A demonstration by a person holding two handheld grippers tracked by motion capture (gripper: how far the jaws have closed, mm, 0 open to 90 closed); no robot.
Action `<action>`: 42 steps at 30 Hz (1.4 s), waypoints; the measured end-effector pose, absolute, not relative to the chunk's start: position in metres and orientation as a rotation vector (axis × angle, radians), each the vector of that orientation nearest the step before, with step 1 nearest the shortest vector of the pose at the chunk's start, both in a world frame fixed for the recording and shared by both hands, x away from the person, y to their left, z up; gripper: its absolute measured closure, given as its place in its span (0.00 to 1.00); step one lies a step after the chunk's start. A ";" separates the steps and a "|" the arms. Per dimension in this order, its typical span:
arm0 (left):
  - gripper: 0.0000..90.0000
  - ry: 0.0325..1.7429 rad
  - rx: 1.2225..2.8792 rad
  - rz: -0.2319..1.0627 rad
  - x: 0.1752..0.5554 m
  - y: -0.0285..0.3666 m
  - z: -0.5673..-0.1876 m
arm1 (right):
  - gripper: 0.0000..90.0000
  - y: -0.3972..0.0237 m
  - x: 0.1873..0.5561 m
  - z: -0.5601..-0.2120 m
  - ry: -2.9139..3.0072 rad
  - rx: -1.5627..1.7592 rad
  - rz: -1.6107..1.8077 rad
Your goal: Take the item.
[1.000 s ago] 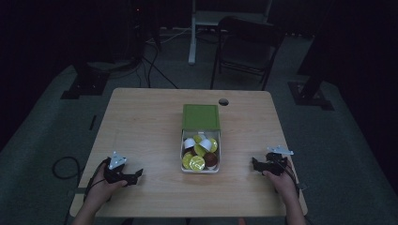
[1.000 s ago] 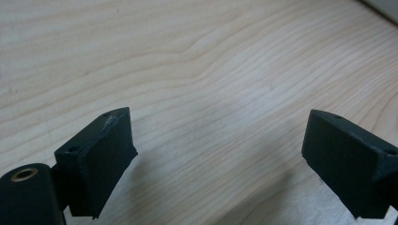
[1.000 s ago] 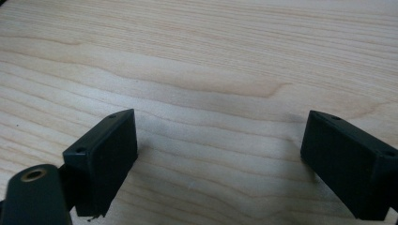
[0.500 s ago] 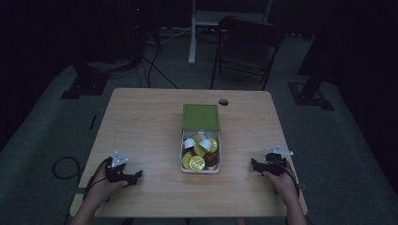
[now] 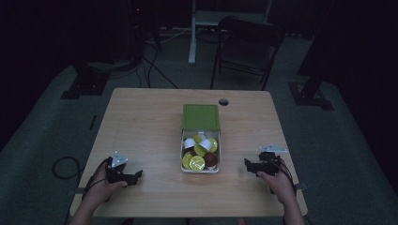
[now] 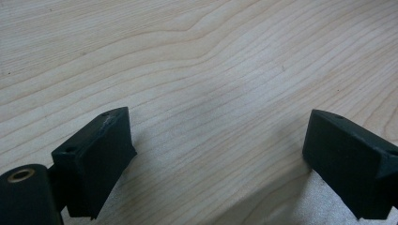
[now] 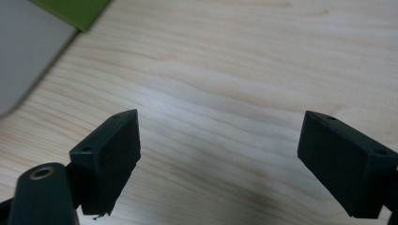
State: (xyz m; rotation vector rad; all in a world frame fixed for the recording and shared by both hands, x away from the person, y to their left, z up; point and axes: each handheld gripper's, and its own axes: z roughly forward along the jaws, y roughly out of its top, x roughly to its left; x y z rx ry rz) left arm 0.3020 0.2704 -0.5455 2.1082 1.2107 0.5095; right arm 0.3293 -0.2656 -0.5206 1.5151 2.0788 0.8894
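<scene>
Two grippers low on the wooden surface [image 5: 141, 126], one per hand. Left gripper [image 5: 133, 177] at about 8 o'clock of the surface, fingers [image 6: 96, 159] spread wide, bare wood between them, nothing gripped. Centre: box [image 5: 200, 152] with green lid [image 5: 201, 116] at its 12 o'clock end; open near part holds capsules [image 5: 197, 163], yellow, white and brown mixed. Box is well apart from both grippers, roughly midway between them. Right gripper [image 5: 248, 165] at about 4 o'clock of the surface, pointing toward 9 o'clock at the box, fingers [image 7: 110, 154] also spread, empty. Right gripper view: box corner and green edge at 11 o'clock. Small dark hole [image 5: 223, 101] in the surface beyond the lid.
</scene>
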 end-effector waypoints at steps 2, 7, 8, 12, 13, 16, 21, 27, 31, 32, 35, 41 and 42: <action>0.10 1.211 2.107 0.510 0.302 0.270 -0.546 | 0.15 -0.262 0.329 -0.515 2.076 1.500 0.900; 0.10 1.211 2.108 0.510 0.302 0.270 -0.546 | 0.15 -0.254 0.328 -0.503 2.087 1.447 0.909; 0.10 1.211 2.107 0.510 0.302 0.270 -0.546 | 0.15 -0.252 0.328 -0.499 2.084 1.442 0.923; 0.10 1.211 2.108 0.510 0.302 0.270 -0.546 | 0.16 -0.242 0.325 -0.482 2.079 1.382 0.965; 0.10 1.211 2.108 0.510 0.302 0.270 -0.546 | 0.16 -0.237 0.324 -0.477 2.079 1.361 0.977; 0.10 1.210 2.108 0.510 0.302 0.270 -0.546 | 0.17 -0.228 0.322 -0.465 2.083 1.316 1.007; 0.10 1.211 2.108 0.509 0.302 0.270 -0.546 | 0.27 -0.208 0.320 -0.449 2.135 1.191 1.005; 0.10 1.211 2.108 0.509 0.302 0.270 -0.545 | 0.27 -0.190 0.320 -0.440 2.183 1.089 1.032; 0.10 1.210 2.106 0.509 0.302 0.270 -0.546 | 0.27 -0.179 0.320 -0.435 2.209 1.043 1.073; 0.10 1.210 2.106 0.509 0.302 0.270 -0.546 | 0.27 -0.179 0.320 -0.435 2.209 1.043 1.073; 0.10 1.211 2.105 0.510 0.302 0.270 -0.546 | 0.29 -0.165 0.322 -0.431 2.241 0.977 1.101; 0.10 1.211 2.104 0.511 0.302 0.270 -0.546 | 0.35 -0.147 0.324 -0.430 2.272 0.896 1.103; 0.10 1.210 2.106 0.511 0.302 0.270 -0.546 | 0.37 -0.145 0.326 -0.430 2.272 0.888 1.104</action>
